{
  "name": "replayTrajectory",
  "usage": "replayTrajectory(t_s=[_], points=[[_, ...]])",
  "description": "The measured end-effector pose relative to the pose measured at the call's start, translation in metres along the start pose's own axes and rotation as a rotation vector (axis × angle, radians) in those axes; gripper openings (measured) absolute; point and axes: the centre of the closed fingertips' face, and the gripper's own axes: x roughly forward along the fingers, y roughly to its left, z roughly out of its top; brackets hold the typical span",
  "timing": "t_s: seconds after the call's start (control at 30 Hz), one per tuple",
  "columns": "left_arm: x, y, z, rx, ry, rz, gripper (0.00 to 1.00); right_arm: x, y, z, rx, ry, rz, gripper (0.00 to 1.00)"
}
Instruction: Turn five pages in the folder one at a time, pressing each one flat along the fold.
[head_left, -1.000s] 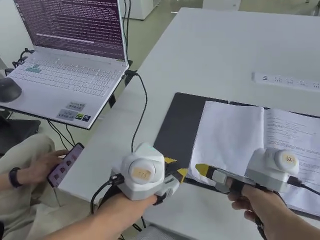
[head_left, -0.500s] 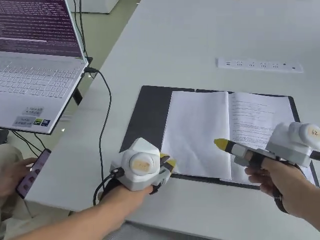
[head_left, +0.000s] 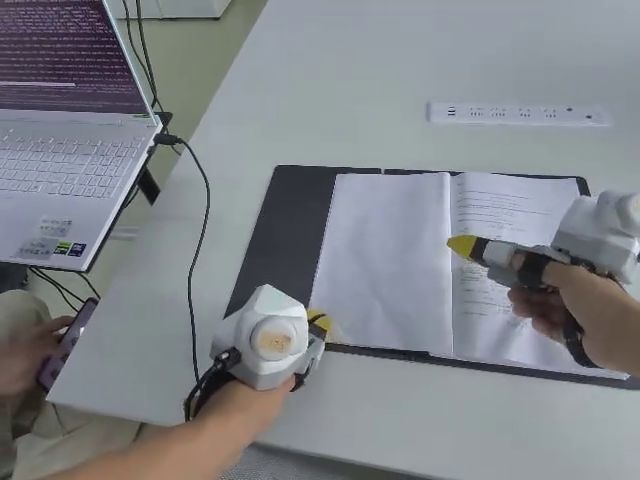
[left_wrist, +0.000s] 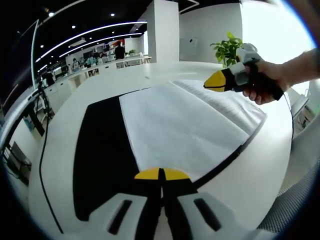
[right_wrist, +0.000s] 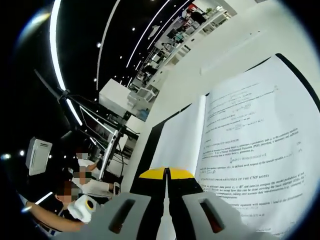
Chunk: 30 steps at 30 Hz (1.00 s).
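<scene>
Your folder (head_left: 295, 240) lies open on the white surface (head_left: 400, 60), blank page (head_left: 385, 260) left, printed page (head_left: 505, 205) right. Your left gripper (head_left: 318, 323) sits clenched and empty at the folder's near edge. Your right gripper (head_left: 461, 245), also clenched and empty, points at the fold.

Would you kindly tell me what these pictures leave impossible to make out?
Head view: text on the printed page is too small to read.
Head view: the right edge of the folder is mostly behind the right tool and the hand holding it.
Head view: the laptop is cut off by the left edge.
</scene>
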Motion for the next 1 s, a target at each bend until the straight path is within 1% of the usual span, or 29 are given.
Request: replayTrajectory(t_s=[0.03, 0.07, 0.1, 0.13, 0.17, 0.2, 0.23, 0.3, 0.33, 0.37, 0.4, 0.47, 0.5, 0.53, 0.6, 0.63, 0.7, 0.8, 0.83, 1.0], points=[[0.000, 0.000, 0.000, 0.002, -0.001, 0.001, 0.00, 0.005, -0.001, 0.004, 0.020, -0.006, 0.006, 0.00], [0.000, 0.000, 0.000, 0.002, -0.003, 0.004, 0.00, 0.010, -0.008, 0.011, 0.039, -0.012, 0.003, 0.00], [0.000, 0.000, 0.000, 0.007, -0.004, 0.006, 0.00, 0.016, -0.011, 0.018, 0.062, -0.028, -0.001, 0.00], [0.000, 0.000, 0.000, 0.020, -0.007, 0.009, 0.00, 0.020, -0.013, 0.026, 0.088, -0.047, 0.009, 0.00], [0.000, 0.000, 0.001, 0.019, -0.008, 0.010, 0.00, 0.025, -0.015, 0.032, 0.126, -0.064, 0.007, 0.00], [0.000, 0.001, 0.001, 0.016, -0.011, 0.011, 0.00, 0.028, -0.019, 0.037, 0.140, -0.075, 0.002, 0.00], [-0.001, 0.000, 0.001, 0.017, -0.013, 0.011, 0.00, 0.031, -0.023, 0.045, 0.159, -0.096, -0.004, 0.00], [-0.001, 0.000, 0.002, 0.016, -0.014, 0.010, 0.00, 0.036, -0.031, 0.053, 0.197, -0.113, -0.011, 0.00], [-0.001, 0.001, 0.002, 0.013, -0.015, 0.009, 0.00, 0.041, -0.039, 0.059, 0.222, -0.121, -0.013, 0.00], [-0.001, 0.001, 0.002, 0.007, -0.016, 0.008, 0.00, 0.044, -0.043, 0.061, 0.237, -0.121, -0.015, 0.00], [-0.001, 0.001, 0.002, 0.002, -0.018, 0.008, 0.00, 0.046, -0.048, 0.060, 0.273, -0.115, -0.024, 0.00], [-0.001, 0.001, 0.002, -0.010, -0.020, 0.007, 0.00, 0.052, -0.057, 0.062, 0.328, -0.117, -0.026, 0.00], [0.000, 0.002, 0.002, -0.011, -0.020, 0.007, 0.00, 0.054, -0.061, 0.063, 0.333, -0.115, -0.030, 0.00], [0.000, 0.002, 0.002, -0.013, -0.021, 0.008, 0.00, 0.058, -0.063, 0.063, 0.351, -0.116, -0.025, 0.00], [0.000, 0.002, 0.002, -0.013, -0.022, 0.010, 0.00, 0.063, -0.063, 0.064, 0.396, -0.122, -0.007, 0.00], [0.000, 0.002, 0.002, -0.008, -0.023, 0.010, 0.00, 0.065, -0.065, 0.066, 0.414, -0.125, -0.010, 0.00], [0.000, 0.001, 0.002, -0.008, -0.024, 0.011, 0.00, 0.069, -0.065, 0.072, 0.437, -0.145, 0.004, 0.00], [0.000, 0.002, 0.002, -0.009, -0.027, 0.010, 0.00, 0.076, -0.070, 0.082, 0.460, -0.165, 0.002, 0.00], [0.000, 0.002, 0.002, -0.010, -0.028, 0.011, 0.00, 0.079, -0.071, 0.085, 0.463, -0.162, -0.003, 0.00], [0.001, 0.002, 0.002, -0.014, -0.031, 0.010, 0.00, 0.087, -0.074, 0.099, 0.438, -0.170, -0.025, 0.00]])
